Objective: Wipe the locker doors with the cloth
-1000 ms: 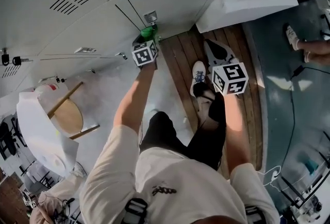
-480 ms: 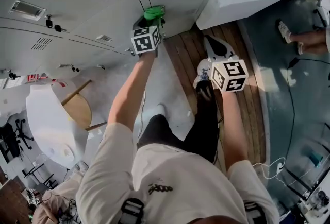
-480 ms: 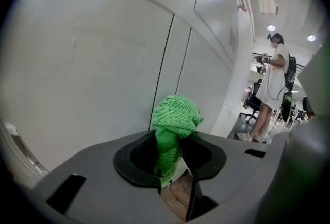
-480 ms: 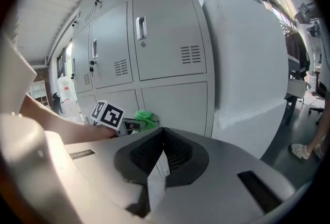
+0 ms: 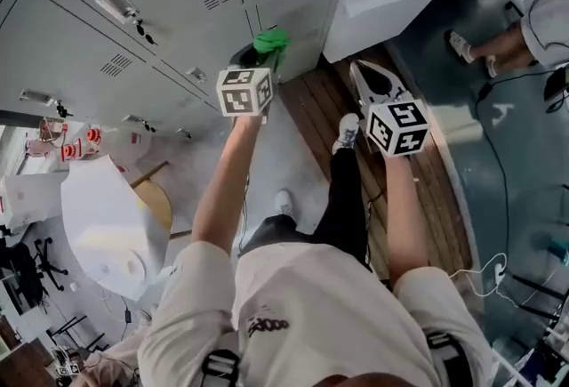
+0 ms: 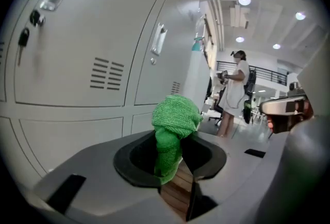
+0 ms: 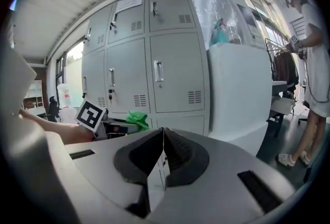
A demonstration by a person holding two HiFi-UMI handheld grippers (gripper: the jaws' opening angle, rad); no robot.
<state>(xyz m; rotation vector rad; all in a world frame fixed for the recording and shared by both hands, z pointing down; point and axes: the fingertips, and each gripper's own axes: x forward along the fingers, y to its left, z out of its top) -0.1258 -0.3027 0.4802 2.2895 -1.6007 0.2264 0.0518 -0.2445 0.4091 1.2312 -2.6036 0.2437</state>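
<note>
Fingers of left gripper pinch cloth near lockers (right gripper closed, empty).

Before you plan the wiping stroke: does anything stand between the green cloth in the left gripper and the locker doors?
Nothing visible does. The green cloth, clamped in the left gripper, faces the locker doors with no object between them.

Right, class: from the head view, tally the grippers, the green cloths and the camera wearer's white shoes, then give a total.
Grippers: 2 (left gripper, right gripper)
Green cloth: 1
White shoes: 2
Total: 5
</note>
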